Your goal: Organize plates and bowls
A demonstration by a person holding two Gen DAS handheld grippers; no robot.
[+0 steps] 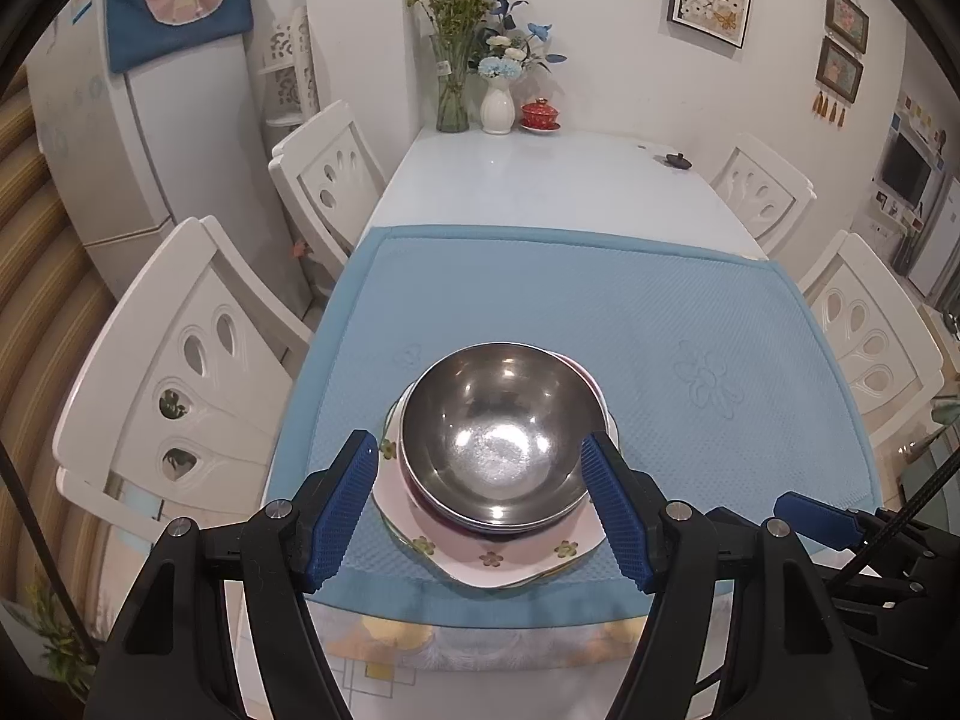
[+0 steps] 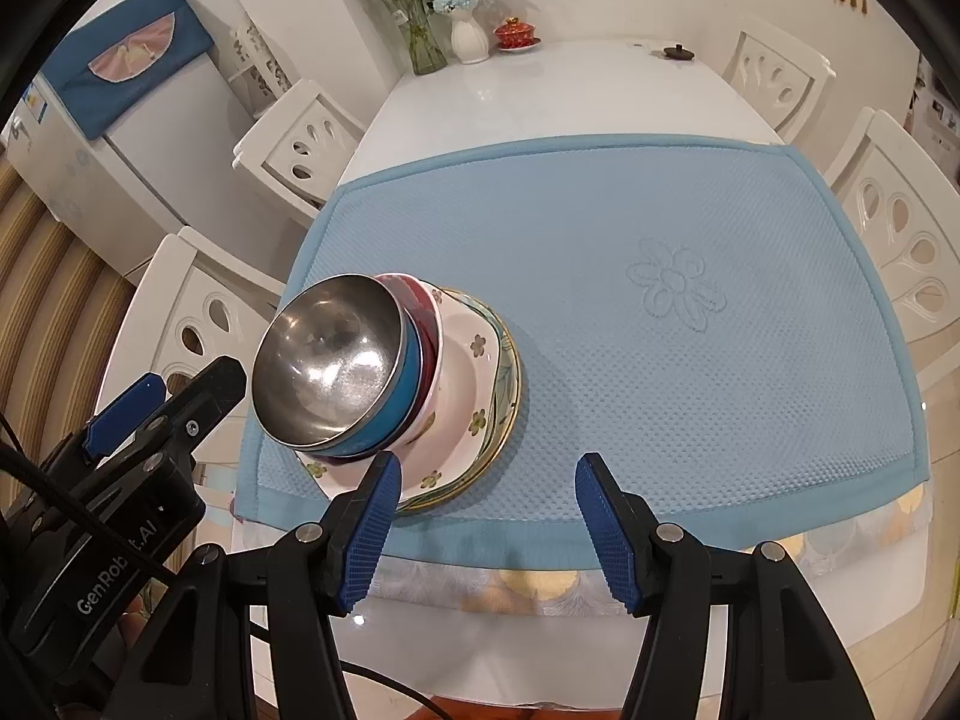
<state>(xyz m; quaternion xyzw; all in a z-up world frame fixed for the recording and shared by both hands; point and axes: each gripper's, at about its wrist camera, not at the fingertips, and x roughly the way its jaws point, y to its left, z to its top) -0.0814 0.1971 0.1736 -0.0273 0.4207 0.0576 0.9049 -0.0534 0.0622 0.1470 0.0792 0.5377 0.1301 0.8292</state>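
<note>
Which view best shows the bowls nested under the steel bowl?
Right wrist: its side angle shows the blue bowl and red bowl under the steel bowl. Left wrist looks down, showing mostly the steel interior.

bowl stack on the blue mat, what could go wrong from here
1. The steel bowl tops nested bowls that sit off-center on the pink floral plate, so a nudge could tip the stack.
2. The stack sits near the front edge of the blue mat; a pull toward the person could slide it off.
3. The open left gripper straddles the steel bowl; its smooth rim may slip if squeezed.
</note>
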